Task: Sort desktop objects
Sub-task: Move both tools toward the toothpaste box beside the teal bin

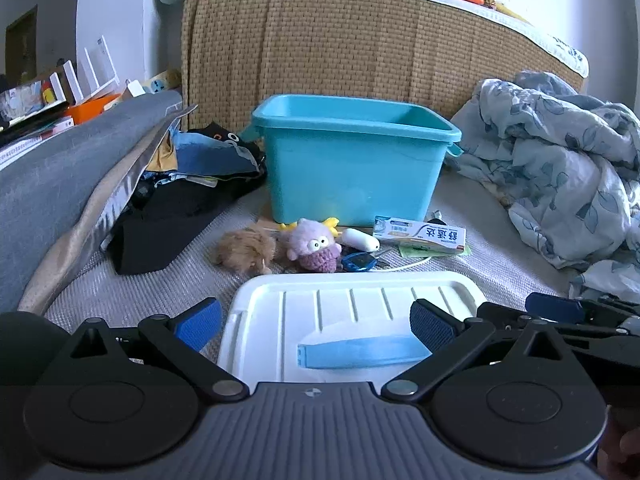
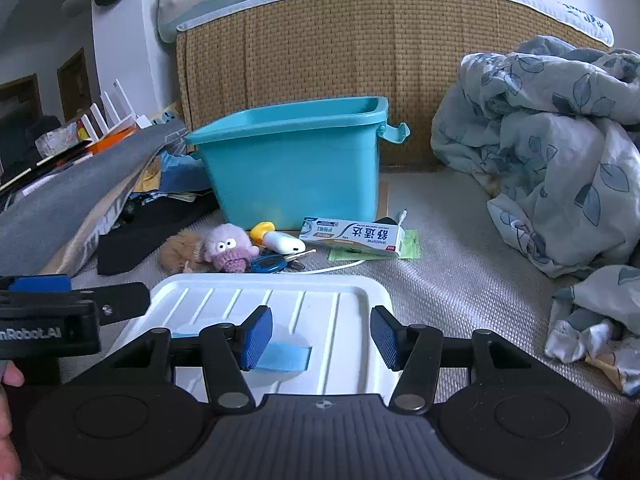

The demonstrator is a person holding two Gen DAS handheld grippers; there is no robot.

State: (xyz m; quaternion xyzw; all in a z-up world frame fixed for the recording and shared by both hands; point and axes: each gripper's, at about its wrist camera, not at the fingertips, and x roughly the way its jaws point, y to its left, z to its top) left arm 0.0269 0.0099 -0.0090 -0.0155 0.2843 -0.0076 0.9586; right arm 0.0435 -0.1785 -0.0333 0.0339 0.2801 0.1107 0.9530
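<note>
Both grippers are low over the white lid [image 1: 352,320], which lies flat on the grey mat [image 2: 460,280] nearest us, its blue handle [image 1: 360,354] facing up. The left gripper [image 1: 316,322] is spread wide, released, its blue pads [image 1: 200,324] standing off either side of the lid and gripping nothing. The right gripper [image 2: 322,338] is also released, fingers parted above the lid's near right part, one pad [image 2: 256,338] over the handle [image 2: 284,356], nothing between them.

Beyond the lid, a row of small things: far left a brown plush [image 1: 246,250], touching it a purple plush [image 1: 314,246] with big eyes, then a white capsule-shaped item [image 1: 360,239] with a yellow toy [image 2: 262,231] just beside it. In front of those lie blue keys [image 2: 270,263] and a white cable [image 2: 340,267] trailing right. A toothpaste box [image 1: 420,235] lies on its side on the right, resting on a green packet [image 2: 410,246].

Behind all that stands the teal bin [image 1: 352,168], upright and open-topped, against a woven headboard [image 1: 360,48]. Dark clothes [image 1: 180,208] are piled to its left beside a grey cushion [image 1: 60,184]; a rumpled floral blanket [image 1: 560,168] is heaped on the right, well apart from the bin.
</note>
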